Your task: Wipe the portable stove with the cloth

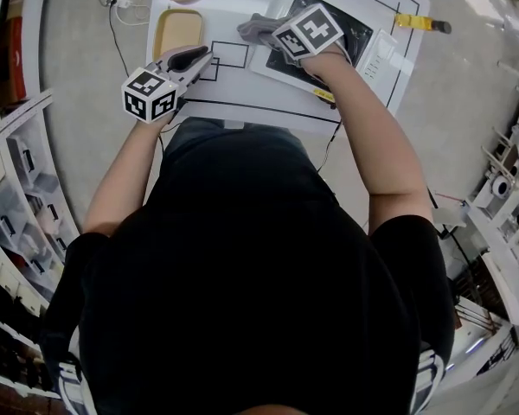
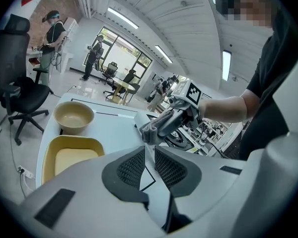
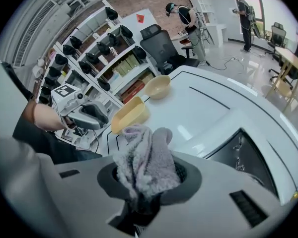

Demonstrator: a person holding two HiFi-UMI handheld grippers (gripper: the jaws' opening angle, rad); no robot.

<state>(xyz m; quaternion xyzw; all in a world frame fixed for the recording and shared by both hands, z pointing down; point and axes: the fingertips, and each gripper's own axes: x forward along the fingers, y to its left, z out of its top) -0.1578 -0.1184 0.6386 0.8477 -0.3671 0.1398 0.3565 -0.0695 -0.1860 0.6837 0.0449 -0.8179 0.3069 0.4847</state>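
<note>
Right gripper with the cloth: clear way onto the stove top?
Likely yes. The right gripper holds the cloth at the left edge of the stove; nothing lies between, and the left gripper is off to the side.

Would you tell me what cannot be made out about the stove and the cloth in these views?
- Head view: much of the stove is hidden under the right gripper and its marker cube.
- No view settles whether the cloth touches the stove; the gripper covers that spot.
- Right gripper view: the picture's edge cuts off part of the stove.
- Head view: the control panel markings are too small.
</note>
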